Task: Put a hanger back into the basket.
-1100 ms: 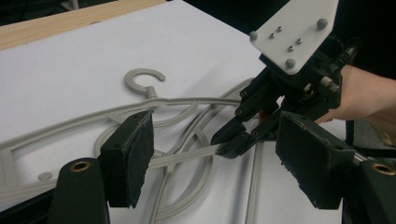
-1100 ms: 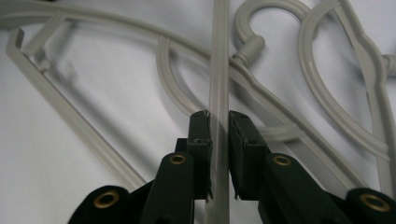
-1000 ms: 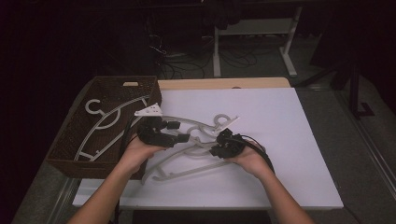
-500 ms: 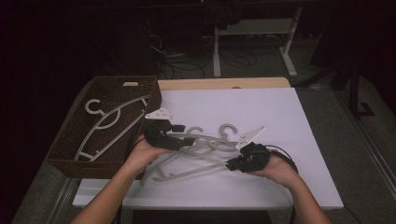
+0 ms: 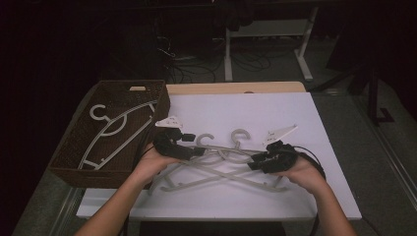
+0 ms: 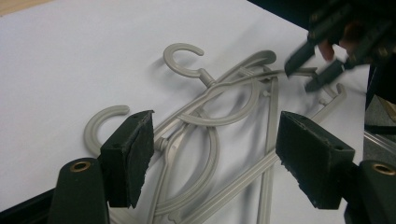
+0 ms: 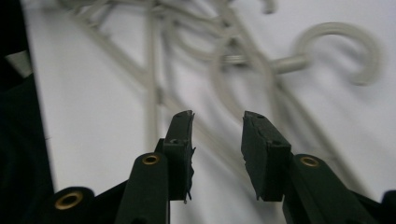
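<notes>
in the right tool view the pale grey plastic hangers (image 7: 243, 60) are smeared by blur and cut off at the top edge. in the left tool view their lower ends run off the bottom edge, and the far black tool (image 6: 312, 70) is cropped at the top right corner.

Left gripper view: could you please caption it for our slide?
Open left gripper above tangled grey hangers on white table.
</notes>
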`<control>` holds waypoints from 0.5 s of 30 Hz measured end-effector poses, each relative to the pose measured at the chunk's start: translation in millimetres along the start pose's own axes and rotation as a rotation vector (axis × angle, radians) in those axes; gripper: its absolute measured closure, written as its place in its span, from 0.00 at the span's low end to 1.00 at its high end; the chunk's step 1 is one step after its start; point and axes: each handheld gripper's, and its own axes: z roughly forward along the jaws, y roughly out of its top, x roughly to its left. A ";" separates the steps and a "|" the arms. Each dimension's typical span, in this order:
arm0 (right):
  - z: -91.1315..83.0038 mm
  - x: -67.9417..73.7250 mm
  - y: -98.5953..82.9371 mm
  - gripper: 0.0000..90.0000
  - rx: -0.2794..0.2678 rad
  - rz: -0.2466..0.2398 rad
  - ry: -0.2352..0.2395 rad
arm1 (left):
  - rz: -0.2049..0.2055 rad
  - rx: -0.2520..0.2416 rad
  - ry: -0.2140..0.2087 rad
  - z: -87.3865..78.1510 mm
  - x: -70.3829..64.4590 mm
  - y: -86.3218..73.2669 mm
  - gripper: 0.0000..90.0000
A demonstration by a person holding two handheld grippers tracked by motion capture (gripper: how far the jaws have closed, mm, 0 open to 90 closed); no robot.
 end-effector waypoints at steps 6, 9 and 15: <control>-0.9 -21.0 -6.7 0.73 0.023 0.046 -0.064 | -0.001 0.008 0.003 1.8 1.8 -1.7 0.31; 3.0 -25.8 -11.7 0.73 0.048 0.063 -0.065 | 0.008 0.017 0.002 3.8 1.3 -2.6 0.31; -1.7 -26.4 -24.0 0.73 0.060 0.096 -0.055 | 0.015 0.029 -0.005 7.1 -1.2 -4.6 0.31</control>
